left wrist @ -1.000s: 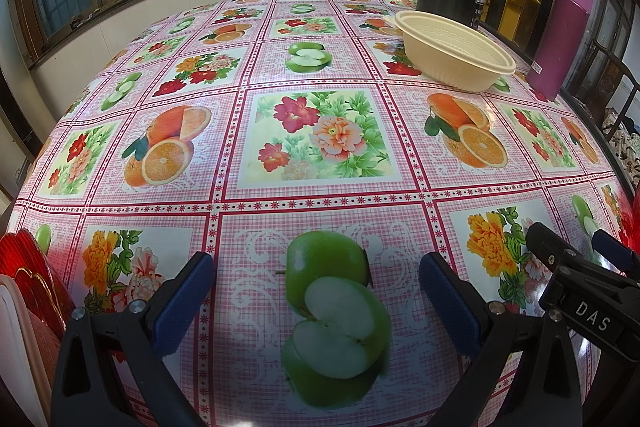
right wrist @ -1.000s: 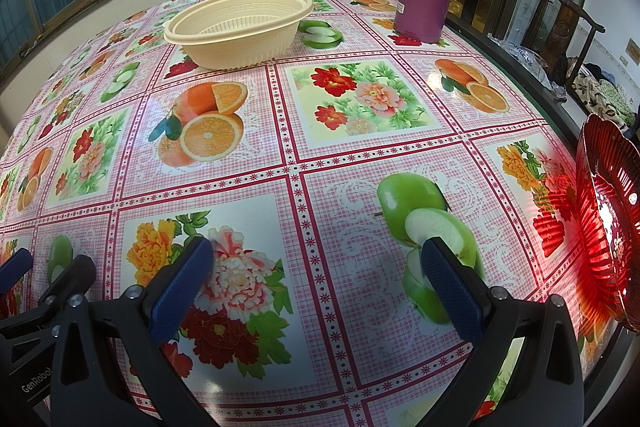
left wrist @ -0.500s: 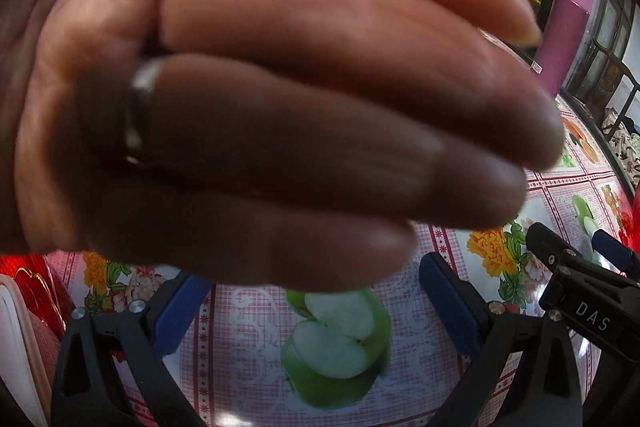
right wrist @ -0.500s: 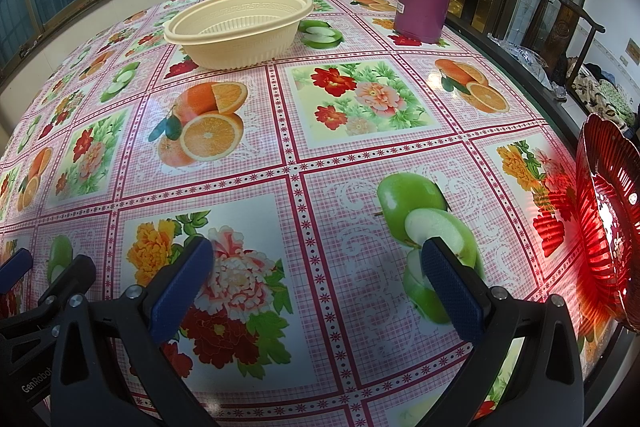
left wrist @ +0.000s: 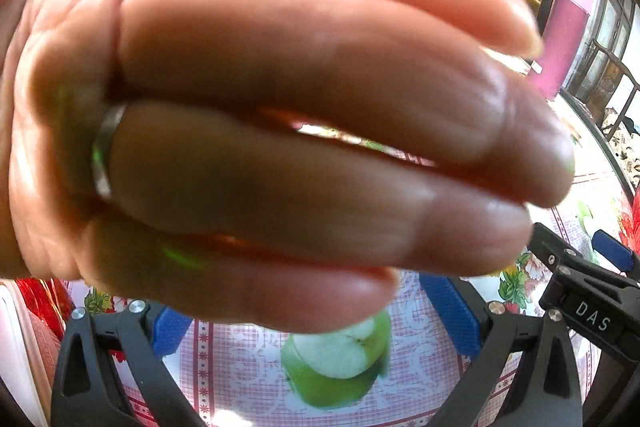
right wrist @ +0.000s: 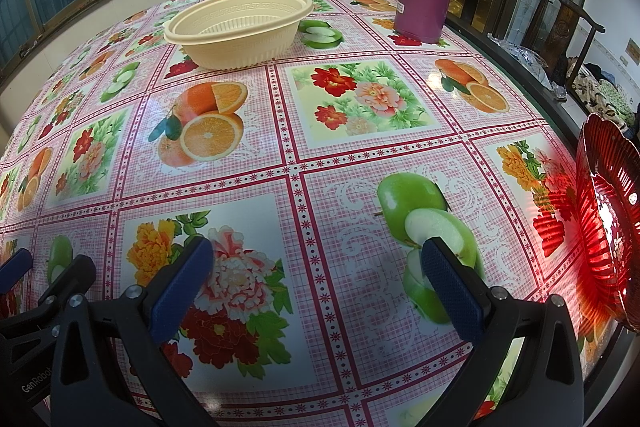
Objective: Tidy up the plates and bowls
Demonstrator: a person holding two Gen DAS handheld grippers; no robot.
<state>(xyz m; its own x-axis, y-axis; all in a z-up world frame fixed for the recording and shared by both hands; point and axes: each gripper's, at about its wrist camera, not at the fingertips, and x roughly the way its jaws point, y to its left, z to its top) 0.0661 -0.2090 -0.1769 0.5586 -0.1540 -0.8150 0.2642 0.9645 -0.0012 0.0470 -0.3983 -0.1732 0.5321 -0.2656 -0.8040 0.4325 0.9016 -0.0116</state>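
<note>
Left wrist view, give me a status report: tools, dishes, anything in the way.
Both tools open, empty: left tool, right tool. Cream bowl far side of table; red dish at right edge. A hand covers most of the left view.

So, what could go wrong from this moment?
The hand covers most of the left wrist view, so the left gripper would likely move nearly blind. The red glass dish stands near the table edge beside the right gripper; a careless sweep might knock it off.
</note>
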